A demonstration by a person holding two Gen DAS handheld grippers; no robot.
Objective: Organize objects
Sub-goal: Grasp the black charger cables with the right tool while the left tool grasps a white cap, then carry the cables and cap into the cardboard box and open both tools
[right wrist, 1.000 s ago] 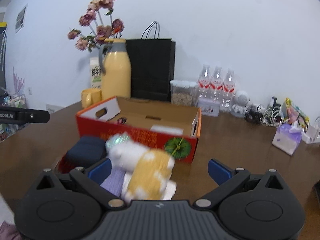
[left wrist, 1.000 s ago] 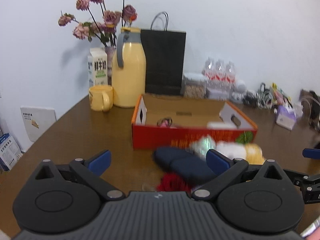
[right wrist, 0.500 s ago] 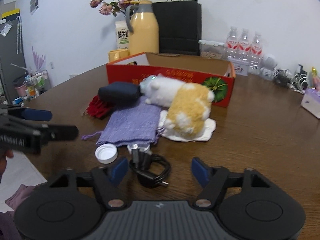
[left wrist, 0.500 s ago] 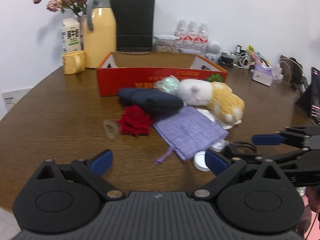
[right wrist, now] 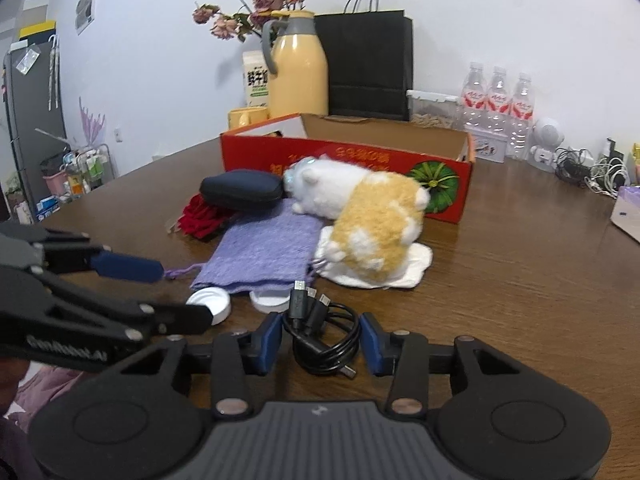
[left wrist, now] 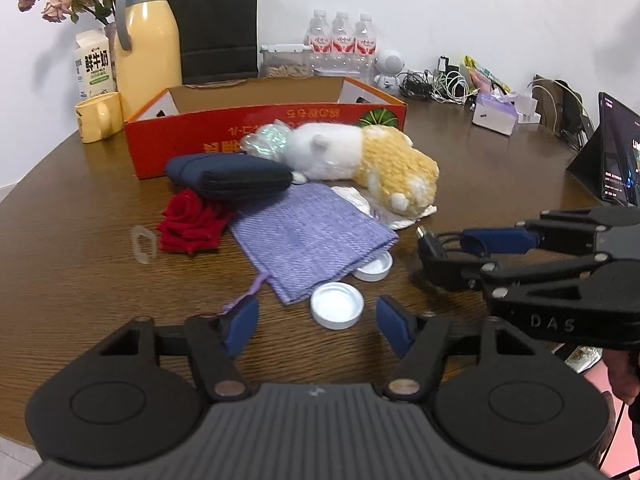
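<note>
Both grippers have dropped from the red box toward the near table edge since a second ago. Nearest, the right gripper (right wrist: 320,340) is closing around the coiled black USB cable (right wrist: 324,332), which lies between its pads without being visibly pinched yet; it looks light and floppy, so I judge the bundled middle is the place to clamp, not the loose plugs. The left gripper (left wrist: 316,320) is also closing, its pads flanking one round white plastic cap (left wrist: 337,305) but not touching it (thin, rigid and probably slippery, best taken across its rim). A second white cap (left wrist: 374,267) peeks from under the single lilac knitted pouch (left wrist: 312,236). Beyond lie one red fabric rose (left wrist: 190,222), one dark blue zip case (left wrist: 230,176) and one white-and-yellow plush toy (left wrist: 360,160), all soft. Farthest stands the one open red cardboard box (left wrist: 264,136).
</note>
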